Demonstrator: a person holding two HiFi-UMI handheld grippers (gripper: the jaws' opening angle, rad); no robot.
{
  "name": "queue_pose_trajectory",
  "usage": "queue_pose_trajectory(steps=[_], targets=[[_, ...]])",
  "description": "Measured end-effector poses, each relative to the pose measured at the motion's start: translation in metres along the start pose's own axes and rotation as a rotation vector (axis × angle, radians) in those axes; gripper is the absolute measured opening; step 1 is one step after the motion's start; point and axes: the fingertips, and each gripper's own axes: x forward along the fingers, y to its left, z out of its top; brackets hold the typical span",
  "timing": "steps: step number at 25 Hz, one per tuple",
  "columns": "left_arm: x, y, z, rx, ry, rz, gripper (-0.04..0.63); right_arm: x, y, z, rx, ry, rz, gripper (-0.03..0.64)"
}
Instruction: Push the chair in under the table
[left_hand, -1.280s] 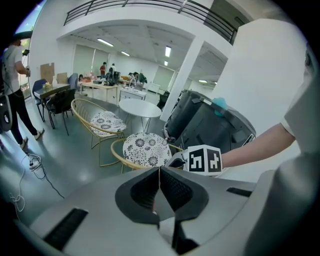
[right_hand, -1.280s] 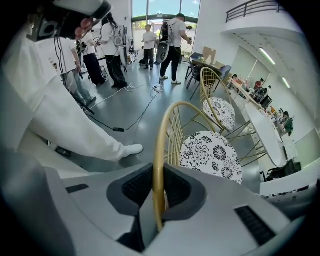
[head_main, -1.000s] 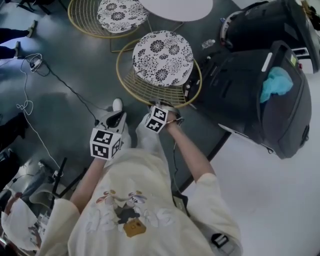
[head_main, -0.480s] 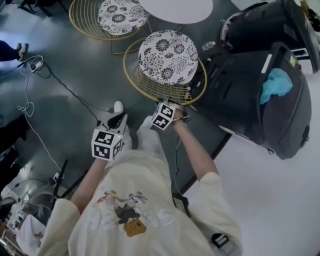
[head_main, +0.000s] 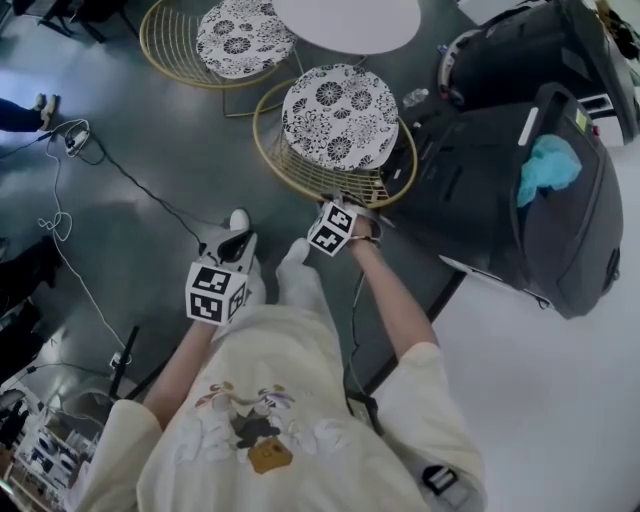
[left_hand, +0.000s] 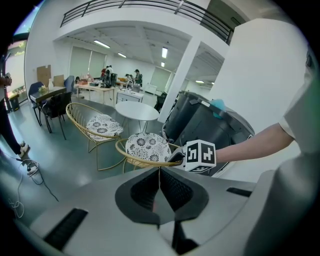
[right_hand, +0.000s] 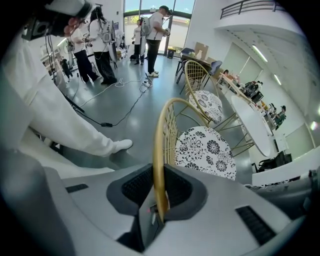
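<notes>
The gold wire chair (head_main: 335, 120) with the flowered seat cushion (head_main: 340, 112) stands on the grey floor (head_main: 180, 180) at twelve o'clock from me. The far edge of its seat is just beside the near edge of the round white table (head_main: 350, 20), and the seat is not under the top. My right gripper (head_main: 352, 205) has the chair by the top rim of its back, at the six o'clock side of the hoop. In the right gripper view the gold rim (right_hand: 160, 145) runs straight down between my fingers (right_hand: 135, 187). The jaws have just eased a touch wider, yet as far as I can tell both pads lie against the wire, so I have hold of it at about half my spread.

My left gripper (head_main: 236, 238) hangs well apart from the chair, at eight o'clock from the right one, above my white shoe (head_main: 238, 218). Its jaws are pressed together with nothing between them, and it looks past them at the chair (left_hand: 145, 149) and the table (left_hand: 132, 111).

A second chair of the same kind (head_main: 215, 35) sits at ten o'clock from the first, also beside the table. Two big black containers (head_main: 500, 170) stand at three o'clock, close against the chair's side, and the nearer one has a teal cloth (head_main: 548, 165) in it. A cable (head_main: 90, 150) trails over the floor at nine o'clock. People (right_hand: 150, 30) stand far off by the windows in the right gripper view.
</notes>
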Motion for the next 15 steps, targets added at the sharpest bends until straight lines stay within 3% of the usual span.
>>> queue_pose_trajectory(steps=[7, 15], targets=[[-0.002, -0.013, 0.002, 0.022, -0.009, -0.007, 0.015, -0.009, 0.001, 0.002, 0.043, -0.012, -0.020, 0.071], [-0.014, -0.030, -0.001, 0.044, -0.037, -0.006, 0.015, -0.039, 0.006, 0.022, 0.128, -0.127, -0.053, 0.071]])
